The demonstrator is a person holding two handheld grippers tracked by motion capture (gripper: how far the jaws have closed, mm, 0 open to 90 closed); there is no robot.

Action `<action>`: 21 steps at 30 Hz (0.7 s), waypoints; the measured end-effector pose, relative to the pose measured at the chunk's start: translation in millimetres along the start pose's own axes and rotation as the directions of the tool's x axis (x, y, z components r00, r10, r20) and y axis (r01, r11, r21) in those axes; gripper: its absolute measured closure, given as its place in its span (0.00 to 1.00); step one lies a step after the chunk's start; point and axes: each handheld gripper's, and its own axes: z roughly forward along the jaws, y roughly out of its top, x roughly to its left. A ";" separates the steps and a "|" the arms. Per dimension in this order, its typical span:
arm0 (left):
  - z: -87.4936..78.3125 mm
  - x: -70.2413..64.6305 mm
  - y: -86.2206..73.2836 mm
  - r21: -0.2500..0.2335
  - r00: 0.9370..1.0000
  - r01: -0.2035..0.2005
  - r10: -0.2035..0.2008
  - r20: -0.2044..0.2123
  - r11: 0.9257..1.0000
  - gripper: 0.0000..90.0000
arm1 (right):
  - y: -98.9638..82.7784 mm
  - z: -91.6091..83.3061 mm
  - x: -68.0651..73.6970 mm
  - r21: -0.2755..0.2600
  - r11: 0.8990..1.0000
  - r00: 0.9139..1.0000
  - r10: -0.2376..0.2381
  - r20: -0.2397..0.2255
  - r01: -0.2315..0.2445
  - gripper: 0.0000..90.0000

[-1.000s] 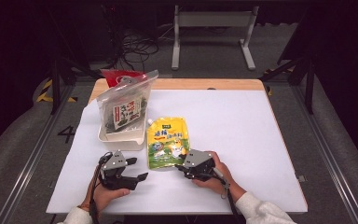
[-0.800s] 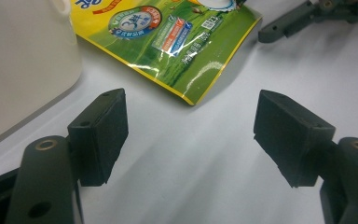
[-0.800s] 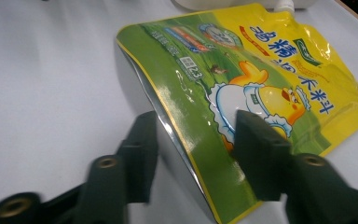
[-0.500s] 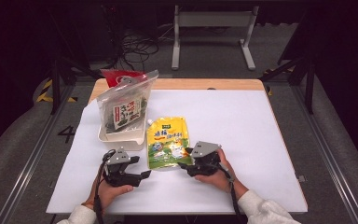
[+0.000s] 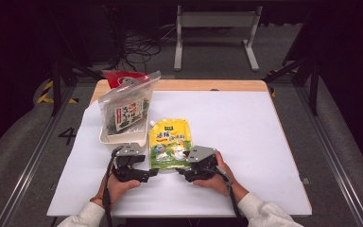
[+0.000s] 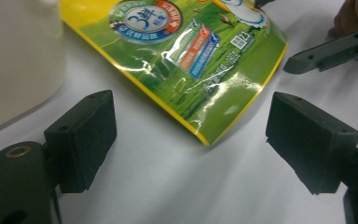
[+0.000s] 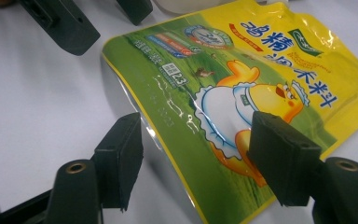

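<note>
Table w/ white top and wood edge at far side, on grey floor in a dark room; cables and a pale metal stand beyond. White tray far left holds a clear bag of dark stuff, prob. seaweed, red packet behind it. Yellow-green pouch lies flat near centre, just right of the tray: glossy, spout corner at far left, cartoon duck and blue lettering. Left gripper fingers spread, just been opening, pouch's near corner just ahead, not touched. Right gripper fingers apart, just been opening, astride the pouch's near edge, not pressing it.
</note>
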 end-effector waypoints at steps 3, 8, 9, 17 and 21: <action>4.2 -1.4 3.0 0.003 1.000 -0.001 0.001 0.021 1.000 0.19 | 3.4 4.3 3.8 0.012 0.999 0.999 -0.044 0.028 0.044 0.38; 8.1 -1.0 7.3 0.006 0.999 0.019 -0.019 0.047 1.000 0.18 | 6.9 4.1 8.5 0.011 0.993 0.993 -0.120 0.023 0.120 0.53; 8.4 0.0 7.7 0.005 0.998 0.021 -0.022 0.053 1.000 0.18 | 7.5 2.3 8.7 -0.001 0.992 0.992 -0.123 0.007 0.123 0.59; 3.1 2.5 5.5 0.002 1.000 0.021 -0.021 0.006 1.000 0.18 | 9.0 -1.6 14.8 -0.004 0.987 0.987 -0.158 -0.029 0.158 0.65; -3.4 6.5 1.2 0.000 1.000 0.024 -0.024 -0.006 1.000 0.19 | 7.2 -1.6 13.3 0.009 0.989 0.989 -0.147 -0.002 0.147 0.52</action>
